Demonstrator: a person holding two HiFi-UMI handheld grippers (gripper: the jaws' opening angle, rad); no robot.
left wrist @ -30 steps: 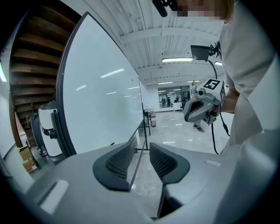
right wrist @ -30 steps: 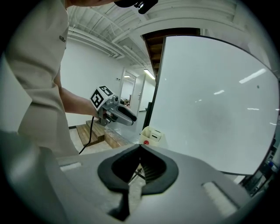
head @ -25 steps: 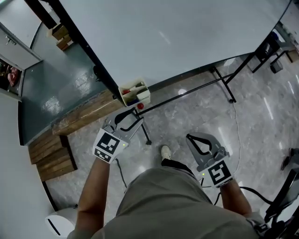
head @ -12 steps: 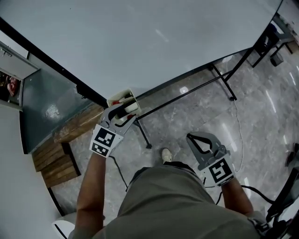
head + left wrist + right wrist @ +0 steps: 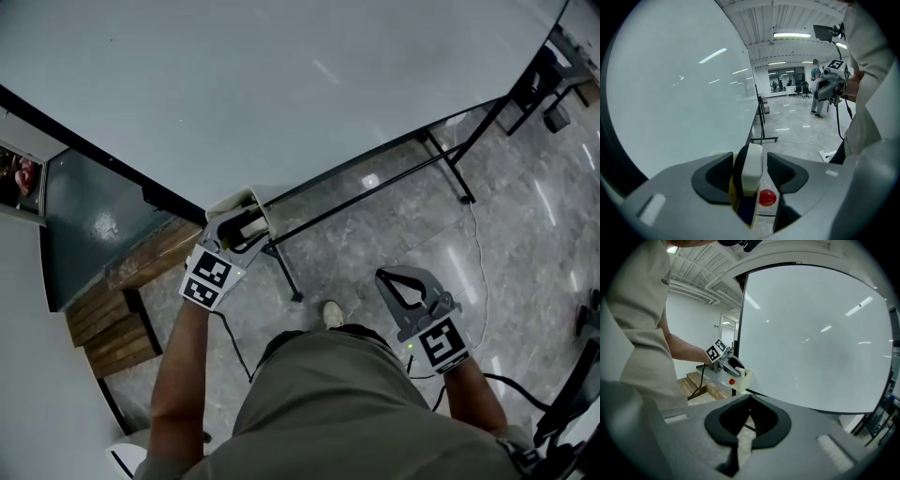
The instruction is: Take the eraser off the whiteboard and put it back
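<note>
The whiteboard (image 5: 281,84) fills the upper part of your head view, its top cut off. At its lower edge, the white tray (image 5: 745,380) is mostly covered by your left gripper (image 5: 238,225). Its jaws have just been opening and stand spread. The eraser (image 5: 752,166) stands upright between them in the tray, its foot hidden. A red cap (image 5: 767,198) sits beside it. Your right gripper (image 5: 749,401) is pressed together, empty, well apart from the board.

eraser (image 5: 751,165): white | marker cap (image 5: 767,198): red | whiteboard (image 5: 281,84): white | floor (image 5: 403,220): grey, marbled
</note>
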